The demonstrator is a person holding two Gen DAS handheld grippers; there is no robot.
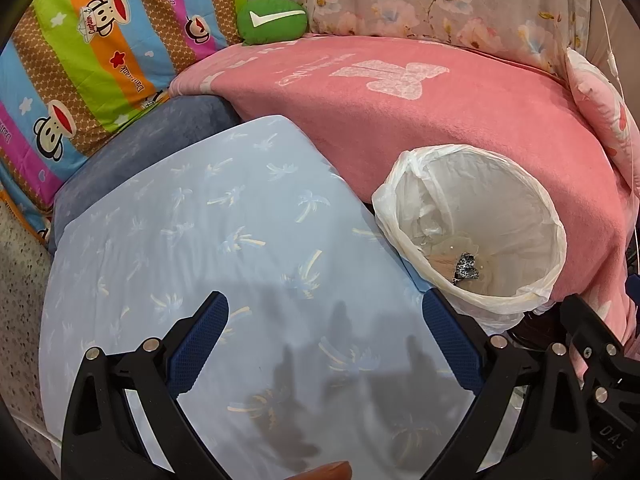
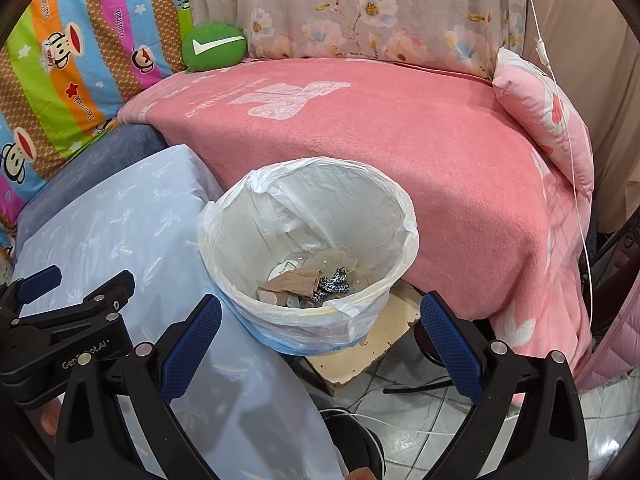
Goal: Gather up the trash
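A round bin lined with a white plastic bag stands between the light blue surface and the pink bed. At its bottom lie brown paper scraps and a black-and-white patterned scrap; the same bin is at the right of the left wrist view. My right gripper hangs open just in front of the bin's near rim, with nothing between its fingers. My left gripper stands open over the light blue palm-print cloth, also holding nothing. The left gripper's body is visible at the left of the right wrist view.
A pink blanket covers the bed behind the bin. A green cushion, a striped cartoon quilt, a floral cloth and a pink pillow line the back. The bin rests on a chipped board over tiled floor with cables.
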